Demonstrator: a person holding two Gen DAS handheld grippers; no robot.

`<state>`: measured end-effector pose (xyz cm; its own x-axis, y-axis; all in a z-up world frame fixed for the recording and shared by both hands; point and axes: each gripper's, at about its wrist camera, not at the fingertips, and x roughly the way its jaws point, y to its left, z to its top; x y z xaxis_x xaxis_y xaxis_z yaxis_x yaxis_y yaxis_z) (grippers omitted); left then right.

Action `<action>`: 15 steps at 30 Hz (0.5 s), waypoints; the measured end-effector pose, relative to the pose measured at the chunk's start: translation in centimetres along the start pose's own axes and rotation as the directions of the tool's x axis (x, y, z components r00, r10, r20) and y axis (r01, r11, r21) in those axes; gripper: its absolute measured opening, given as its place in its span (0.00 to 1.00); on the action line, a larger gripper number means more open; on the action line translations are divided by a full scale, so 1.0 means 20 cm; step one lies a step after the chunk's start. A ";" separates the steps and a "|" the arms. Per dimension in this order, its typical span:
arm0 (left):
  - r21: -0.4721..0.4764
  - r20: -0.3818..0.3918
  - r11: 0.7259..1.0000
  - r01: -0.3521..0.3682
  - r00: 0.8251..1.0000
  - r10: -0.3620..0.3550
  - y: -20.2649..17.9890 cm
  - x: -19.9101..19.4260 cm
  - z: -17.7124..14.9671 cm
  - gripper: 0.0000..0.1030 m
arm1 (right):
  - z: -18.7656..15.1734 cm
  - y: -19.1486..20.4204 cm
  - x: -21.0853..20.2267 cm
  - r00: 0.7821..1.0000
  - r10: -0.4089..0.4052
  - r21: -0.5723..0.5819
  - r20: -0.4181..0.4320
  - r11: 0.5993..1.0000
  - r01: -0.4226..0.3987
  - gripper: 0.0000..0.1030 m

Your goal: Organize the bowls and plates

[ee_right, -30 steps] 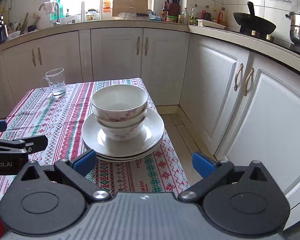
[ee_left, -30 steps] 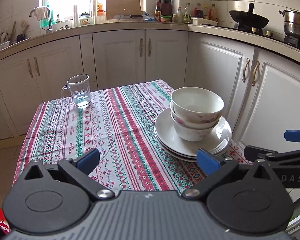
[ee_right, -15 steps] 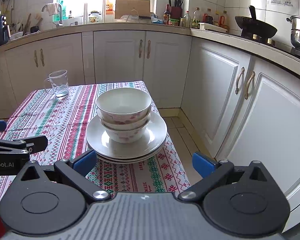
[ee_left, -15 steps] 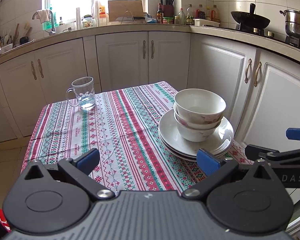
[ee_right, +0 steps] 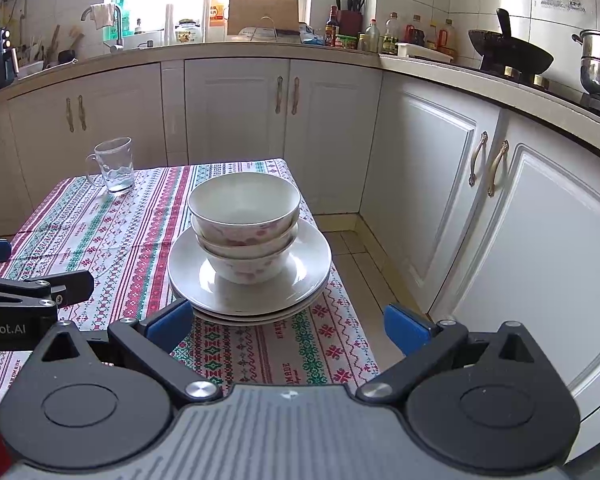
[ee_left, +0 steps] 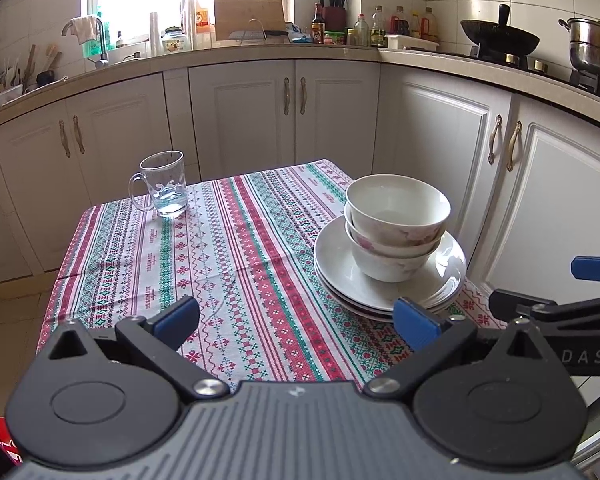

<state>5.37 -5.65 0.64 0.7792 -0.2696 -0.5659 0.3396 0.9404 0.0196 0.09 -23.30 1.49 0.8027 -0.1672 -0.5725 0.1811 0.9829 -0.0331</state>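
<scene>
Two white bowls with pink flowers (ee_left: 396,220) (ee_right: 244,220) are nested upright on a stack of white plates (ee_left: 340,268) (ee_right: 312,256) near the right edge of the table. My left gripper (ee_left: 296,320) is open and empty, above the near part of the table, left of the stack. My right gripper (ee_right: 288,324) is open and empty, just short of the stack's near rim. Each gripper shows at the edge of the other's view.
A glass mug (ee_left: 162,184) (ee_right: 114,166) stands at the far left of the striped tablecloth (ee_left: 220,260). White cabinets (ee_right: 440,184) run behind and to the right of the table. The tiled floor (ee_right: 360,256) lies right of the table edge.
Both grippers have drawn back slightly and risen; the stack and mug sit a little lower and farther in view. Nothing was grasped or moved.
</scene>
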 end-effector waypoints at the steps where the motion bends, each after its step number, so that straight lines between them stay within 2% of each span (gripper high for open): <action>1: 0.000 0.000 1.000 0.000 1.000 0.000 0.00 0.00 0.00 0.99 | 0.00 0.00 0.00 1.000 0.001 0.001 -0.001 1.000 -0.001 1.00; 15: 0.003 -0.004 1.000 -0.001 1.000 0.001 0.00 0.00 0.00 0.99 | 0.00 0.00 0.00 1.000 -0.005 0.000 -0.004 1.000 0.005 1.00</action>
<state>5.35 -5.73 0.55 0.7776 -0.2680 -0.5688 0.3402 0.9401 0.0222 0.16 -23.34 1.45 0.7996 -0.1715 -0.5755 0.1846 0.9821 -0.0361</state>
